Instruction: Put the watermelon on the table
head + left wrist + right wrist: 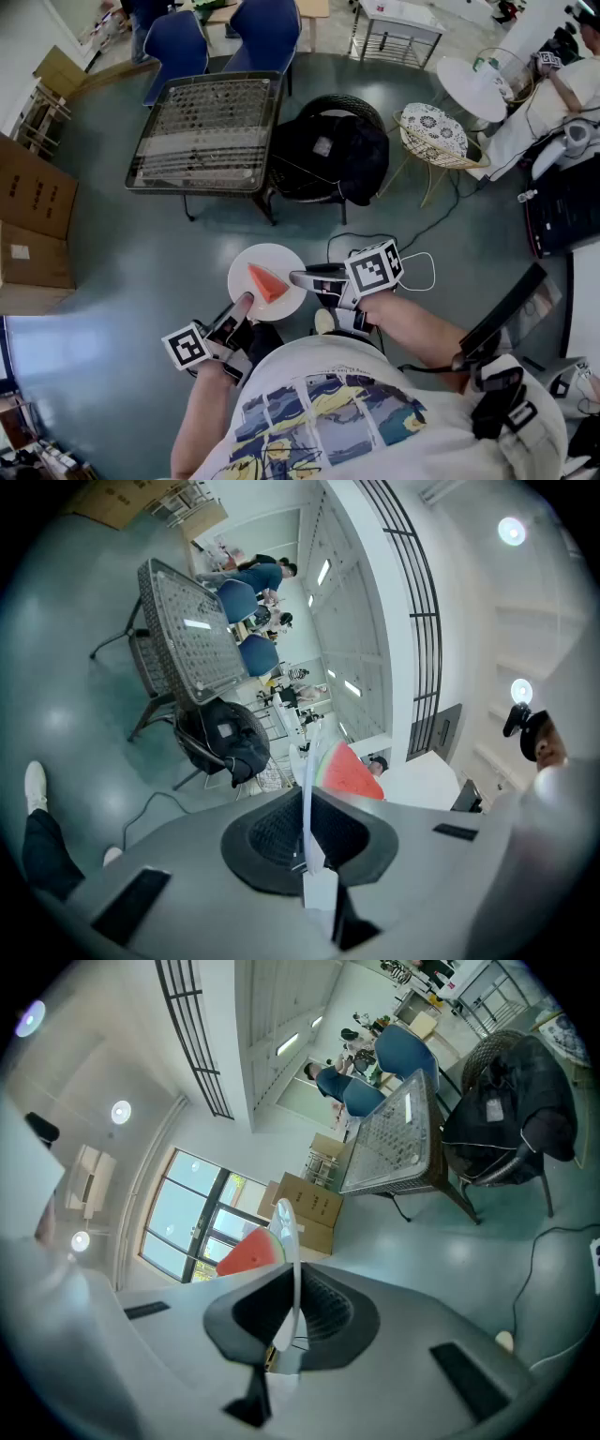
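The watermelon (265, 282) is a red wedge with a thin green rind. It lies on its side on a round white plate (246, 267), just below the frame's centre in the head view. The bench (202, 131), dark with a mesh top, stands at the upper left, well apart.

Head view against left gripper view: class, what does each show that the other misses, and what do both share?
Head view only: the left gripper and the right gripper both clamped on the white plate's opposite edges. Left gripper view only: ceiling lights, the black railing, the plate edge-on between its fingers. Shared: the watermelon slice on the plate, the dark square table, the black bag.
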Demonstrator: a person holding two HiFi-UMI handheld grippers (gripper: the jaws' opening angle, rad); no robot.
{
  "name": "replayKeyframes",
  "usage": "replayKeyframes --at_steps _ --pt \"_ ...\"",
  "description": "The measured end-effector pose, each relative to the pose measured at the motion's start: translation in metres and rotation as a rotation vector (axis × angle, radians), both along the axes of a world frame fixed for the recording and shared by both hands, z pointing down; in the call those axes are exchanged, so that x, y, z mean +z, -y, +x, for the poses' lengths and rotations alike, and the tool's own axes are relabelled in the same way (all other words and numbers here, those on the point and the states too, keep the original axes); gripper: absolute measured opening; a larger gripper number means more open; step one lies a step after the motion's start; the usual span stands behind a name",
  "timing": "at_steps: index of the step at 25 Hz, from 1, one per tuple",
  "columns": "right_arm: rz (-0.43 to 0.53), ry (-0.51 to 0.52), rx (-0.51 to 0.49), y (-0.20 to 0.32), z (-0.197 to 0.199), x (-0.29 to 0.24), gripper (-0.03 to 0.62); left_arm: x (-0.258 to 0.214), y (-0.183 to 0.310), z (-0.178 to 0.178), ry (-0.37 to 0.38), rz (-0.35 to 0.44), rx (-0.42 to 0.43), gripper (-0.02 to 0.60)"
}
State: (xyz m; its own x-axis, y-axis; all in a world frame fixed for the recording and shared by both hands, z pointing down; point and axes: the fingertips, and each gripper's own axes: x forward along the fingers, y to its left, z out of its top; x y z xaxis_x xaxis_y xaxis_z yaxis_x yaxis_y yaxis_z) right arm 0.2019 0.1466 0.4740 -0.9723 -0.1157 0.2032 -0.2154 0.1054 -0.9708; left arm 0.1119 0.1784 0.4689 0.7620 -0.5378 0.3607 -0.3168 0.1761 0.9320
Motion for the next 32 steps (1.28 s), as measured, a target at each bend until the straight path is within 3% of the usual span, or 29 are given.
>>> replayKeyframes --at_steps 5,10,22,26,32 --pt "-0.006 -0.004 -0.016 -0.003 0.024 -0.015 0.020 -0.018 -0.002 0.025 0.009 0.013 -0.014 0.028" --pt "0.003 0.011 0.000 -0.023 0.055 -0.016 0.020 -0.019 -0.021 0.055 0.041 0.026 0.025 0.028" --pt "-0.022 0.039 -0.031 -0.022 0.065 -0.012 0.021 -0.020 -0.018 0.068 0.061 0.057 0.001 0.028" --pt "-0.032 0.017 -0.023 -0.006 0.061 0.002 0.021 -0.005 -0.001 0.062 0.055 0.055 0.005 0.028" --pt "-0.040 0.000 -0.036 0.030 0.017 0.011 0.020 0.004 0.033 0.019 0.047 0.027 -0.026 0.028"
